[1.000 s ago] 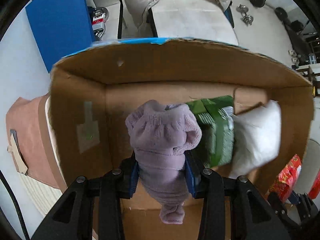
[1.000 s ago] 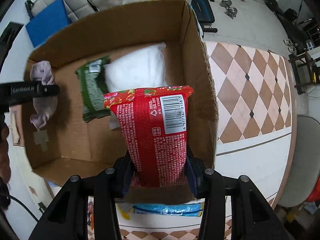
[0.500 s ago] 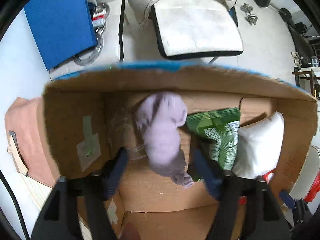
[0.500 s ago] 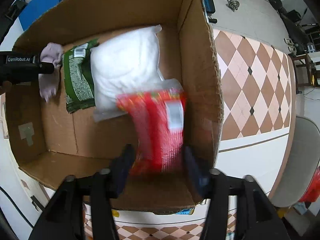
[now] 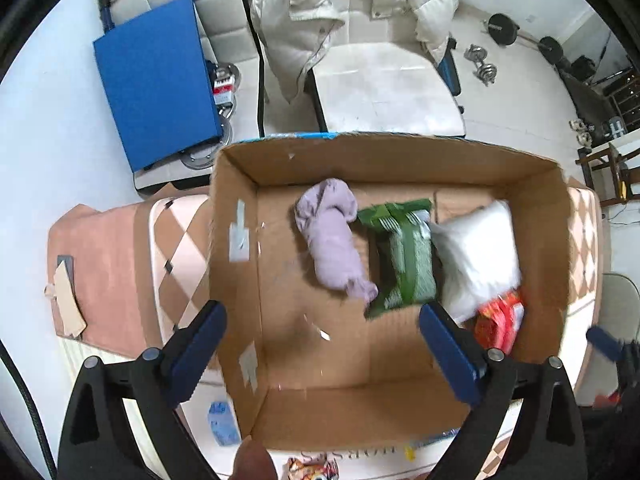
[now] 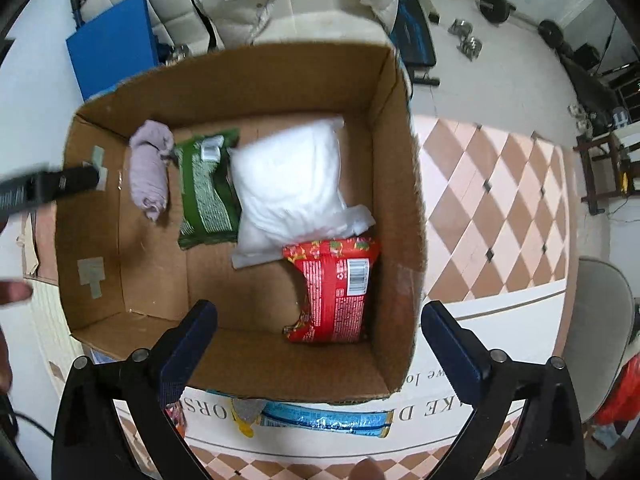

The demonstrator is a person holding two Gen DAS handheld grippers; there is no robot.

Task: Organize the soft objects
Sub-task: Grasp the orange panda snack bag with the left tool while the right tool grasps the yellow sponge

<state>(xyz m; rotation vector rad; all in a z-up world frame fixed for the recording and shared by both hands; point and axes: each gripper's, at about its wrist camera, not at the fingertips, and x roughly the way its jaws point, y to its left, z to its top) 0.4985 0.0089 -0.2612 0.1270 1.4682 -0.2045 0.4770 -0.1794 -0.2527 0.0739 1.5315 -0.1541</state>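
Both tongs (image 5: 320, 344) (image 6: 316, 340) wide, empty, above cardboard box (image 6: 396, 184); blue board (image 5: 156, 80) beyond.

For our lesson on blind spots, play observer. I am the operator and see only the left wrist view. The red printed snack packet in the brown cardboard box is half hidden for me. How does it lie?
Observer: The red printed snack packet lies flat beside the right-hand wall of the brown cardboard box, barcode side up.
Operator: Does it touch the white pillow-shaped bag?
Observer: Yes, its far end lies against the near corner of the white pillow-shaped bag.
Operator: Is the right gripper clear of it?
Observer: Yes. The right gripper has just been opening. Its jaws stand wide above the box, and the packet lies below, free of its pads.
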